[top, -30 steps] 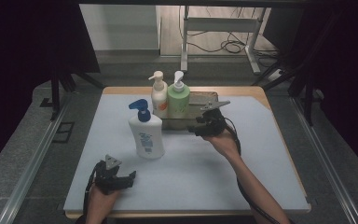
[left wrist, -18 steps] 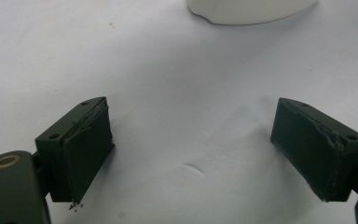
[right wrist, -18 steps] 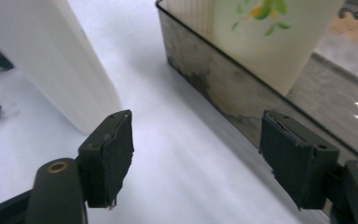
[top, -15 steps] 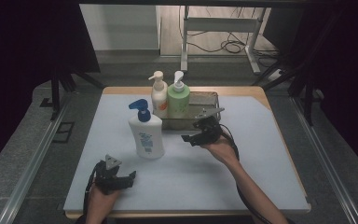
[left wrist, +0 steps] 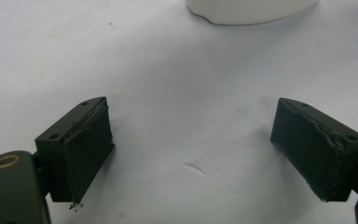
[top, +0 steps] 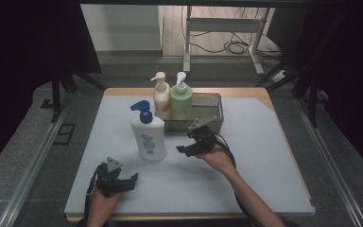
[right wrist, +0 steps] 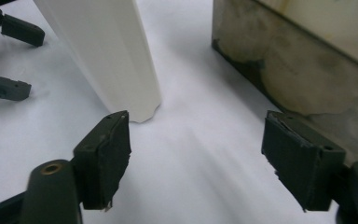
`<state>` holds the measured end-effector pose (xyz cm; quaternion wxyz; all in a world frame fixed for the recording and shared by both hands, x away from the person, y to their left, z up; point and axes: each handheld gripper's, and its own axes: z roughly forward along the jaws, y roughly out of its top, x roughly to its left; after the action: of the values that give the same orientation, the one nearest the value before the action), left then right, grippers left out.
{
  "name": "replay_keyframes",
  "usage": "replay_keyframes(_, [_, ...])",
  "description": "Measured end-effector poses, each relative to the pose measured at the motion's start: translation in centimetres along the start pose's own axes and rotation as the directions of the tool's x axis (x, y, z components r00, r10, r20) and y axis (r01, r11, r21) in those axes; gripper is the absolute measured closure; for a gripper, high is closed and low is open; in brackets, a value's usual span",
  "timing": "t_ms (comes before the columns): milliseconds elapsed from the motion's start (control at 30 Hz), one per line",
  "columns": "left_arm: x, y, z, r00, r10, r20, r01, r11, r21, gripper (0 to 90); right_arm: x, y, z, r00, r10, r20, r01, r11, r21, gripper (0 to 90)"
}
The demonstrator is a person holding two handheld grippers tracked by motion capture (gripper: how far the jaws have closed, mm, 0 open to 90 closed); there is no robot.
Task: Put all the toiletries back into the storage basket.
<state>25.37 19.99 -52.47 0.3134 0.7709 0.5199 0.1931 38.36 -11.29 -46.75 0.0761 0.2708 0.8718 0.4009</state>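
where the white mat [top: 264,156] covers the table, three pump bottles stand: one white bottle with a blue pump [top: 147,135] alone on the mat, and two at the left end of a single metal tray [top: 208,111] behind it, a cream bottle [top: 161,97] and a green bottle [top: 181,99], side by side and touching or nearly so. there are two grippers, one in each hand. the right gripper [top: 185,150] hangs just right of the blue-pump bottle and in front of the tray, its jaws spread with only bare mat between them; they have just been closing a little after opening wider. in the right gripper view the white bottle's [right wrist: 107,56] base stands just beyond the left jaw, apart from it, and the tray's [right wrist: 298,70] stained wall runs along the right, so the gap between them is narrow. the left gripper [top: 130,180] rests low near the front edge of the mat, well apart from the bottle, jaws wide with nothing between them; in the left gripper view the bottle's [left wrist: 251,9] base shows far ahead. a desk frame and cables lie on the floor beyond the table.
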Motion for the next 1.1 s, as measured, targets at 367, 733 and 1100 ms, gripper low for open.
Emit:
replay_keyframes(367, [0.0,0.0,0.0,1.0,0.001,-0.001,-0.001,1.0,0.0,12.1,0.6,-0.7,2.2,0.9997,0.017,-0.02,-0.017,0.999,0.03,73.1])
replay_keyframes(733, [0.0,0.0,0.0,1.0,0.001,0.0,-0.001,1.0,0.002,12.1,1.1,-0.7,4.6,0.9998,0.018,-0.012,-0.017,0.999,0.052,89.7])
replay_keyframes(1100, [0.0,0.0,0.0,1.0,0.001,0.0,-0.001,1.0,0.002,12.1,1.4,-0.4,6.7,0.9996,0.017,-0.021,-0.016,0.999,0.049,87.4])
